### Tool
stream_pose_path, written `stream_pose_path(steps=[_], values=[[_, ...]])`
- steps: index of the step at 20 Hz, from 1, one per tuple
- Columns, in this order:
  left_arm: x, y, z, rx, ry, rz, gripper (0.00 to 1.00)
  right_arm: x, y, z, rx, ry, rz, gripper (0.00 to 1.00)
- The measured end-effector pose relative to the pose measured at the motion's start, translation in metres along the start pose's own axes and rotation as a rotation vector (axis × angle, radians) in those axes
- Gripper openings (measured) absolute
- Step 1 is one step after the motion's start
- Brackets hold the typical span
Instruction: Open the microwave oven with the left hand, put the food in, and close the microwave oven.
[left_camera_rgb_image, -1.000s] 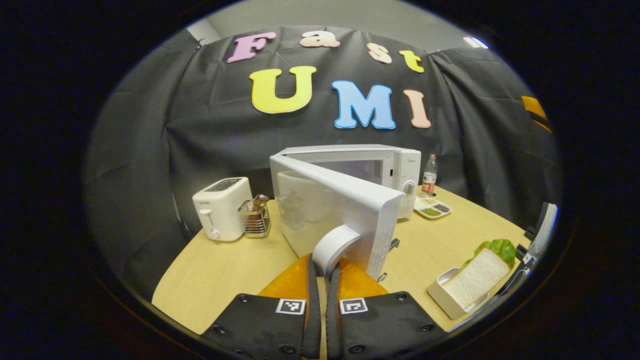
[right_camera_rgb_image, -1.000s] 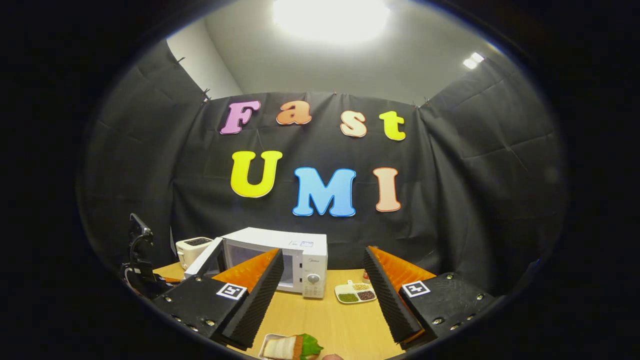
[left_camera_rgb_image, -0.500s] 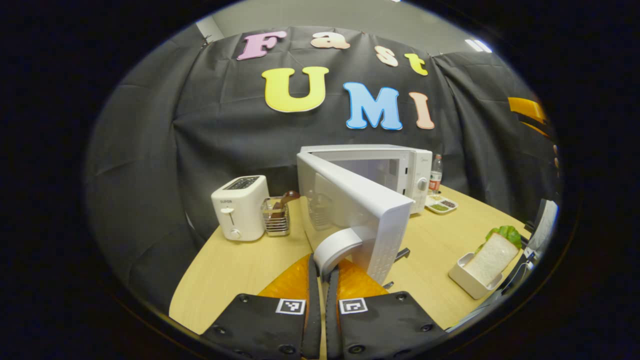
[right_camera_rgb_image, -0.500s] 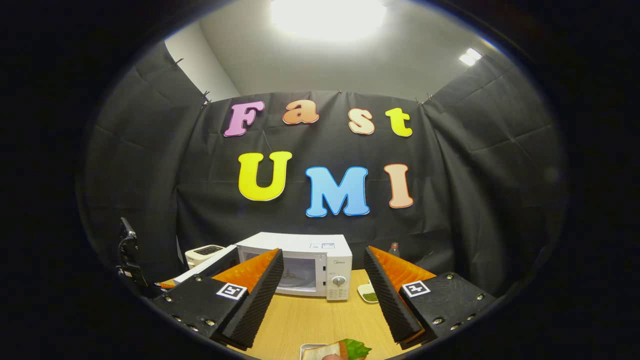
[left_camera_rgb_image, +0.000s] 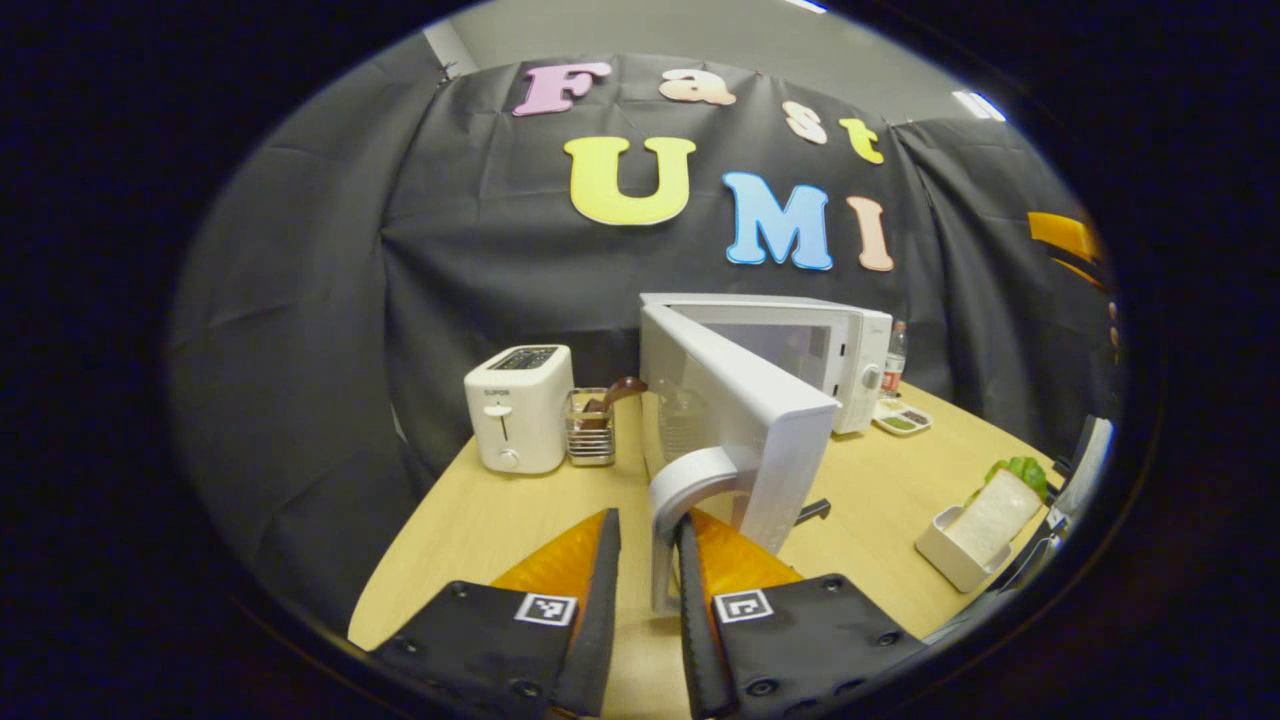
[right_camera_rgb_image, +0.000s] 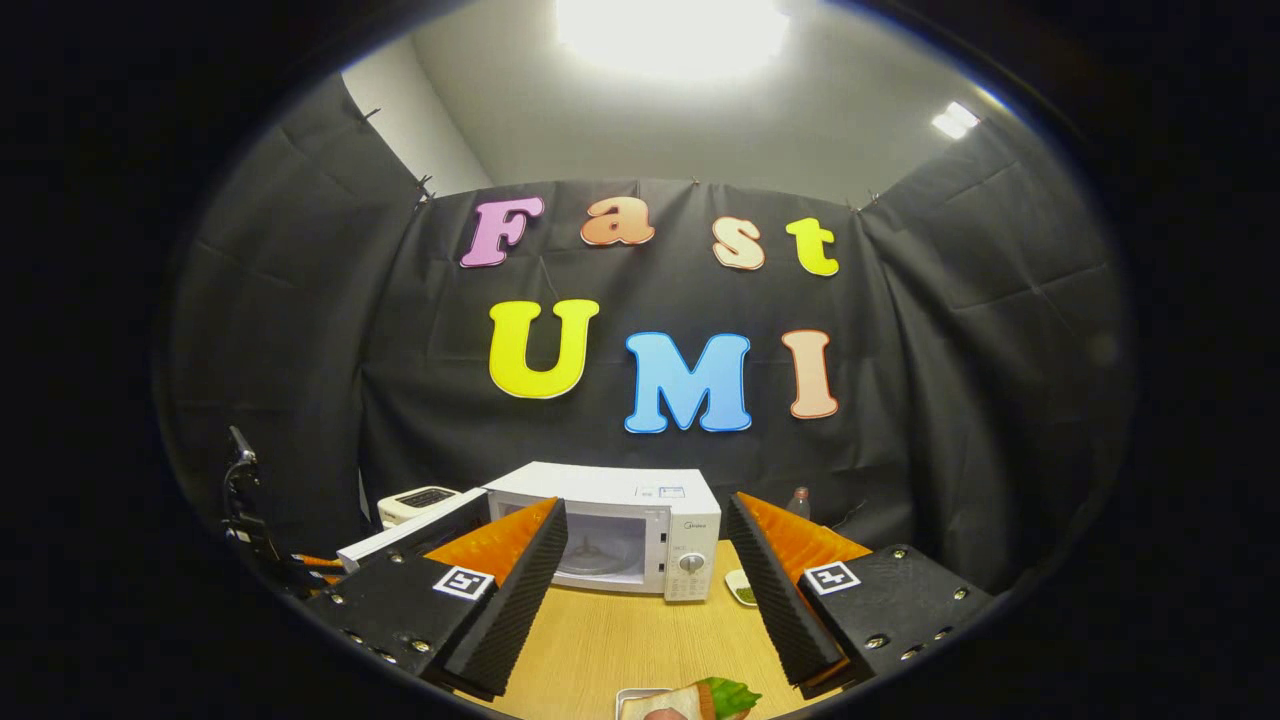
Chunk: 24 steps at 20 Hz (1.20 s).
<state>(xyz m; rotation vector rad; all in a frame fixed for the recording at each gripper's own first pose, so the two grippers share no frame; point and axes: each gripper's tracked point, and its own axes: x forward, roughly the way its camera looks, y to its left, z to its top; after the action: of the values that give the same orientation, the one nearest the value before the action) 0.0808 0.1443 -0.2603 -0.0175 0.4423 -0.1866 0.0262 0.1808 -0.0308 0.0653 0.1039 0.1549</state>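
Left gripper (left_camera_rgb_image: 648, 590) sits at the door handle (left_camera_rgb_image: 690, 490) of the microwave (left_camera_rgb_image: 800, 345). Jaws slightly parted, one finger on each side of the handle; there's a visible gap on the left side, so I can't call it a pinch. Door (left_camera_rgb_image: 745, 420) is swung well open toward the camera, hinged on the microwave's left edge. Cavity is exposed; in the right gripper view the turntable area inside the microwave (right_camera_rgb_image: 640, 530) is visible.

Food: sandwich (left_camera_rgb_image: 1000, 495) with lettuce sits in a white tray (left_camera_rgb_image: 945, 550) on the table (left_camera_rgb_image: 480, 530), right of the microwave's open door and well apart from it. In the right gripper view the sandwich (right_camera_rgb_image: 700, 700) is at the bottom edge, in front of the microwave, below the right gripper (right_camera_rgb_image: 655, 600). That gripper's jaws are spread wide, holding nothing, above the table in front of the microwave.

Left of the microwave: toaster (left_camera_rgb_image: 518, 405), then a wire caddy (left_camera_rgb_image: 590, 425) between the toaster and the door. Right of the microwave: a bottle (left_camera_rgb_image: 895, 355) beside its back corner, and a small divided dish (left_camera_rgb_image: 903, 420) in front of the bottle.
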Motion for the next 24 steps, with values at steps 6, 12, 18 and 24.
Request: stream_pose_path(steps=[6,12,18,24], values=[[-0.064,0.011,0.052,-0.076,-0.124,0.119,0.97,0.008,-0.013,-0.024,0.043,0.114,0.061,0.97],[-0.117,-0.011,0.117,-0.070,-0.273,0.168,0.98,0.012,-0.037,-0.084,0.085,0.341,0.117,0.97],[-0.147,-0.049,0.148,-0.060,-0.347,0.171,0.96,0.003,-0.053,-0.144,0.142,0.531,0.140,0.97],[-0.158,-0.075,0.157,-0.031,-0.368,0.187,0.98,-0.010,-0.058,-0.196,0.197,0.703,0.189,0.98]])
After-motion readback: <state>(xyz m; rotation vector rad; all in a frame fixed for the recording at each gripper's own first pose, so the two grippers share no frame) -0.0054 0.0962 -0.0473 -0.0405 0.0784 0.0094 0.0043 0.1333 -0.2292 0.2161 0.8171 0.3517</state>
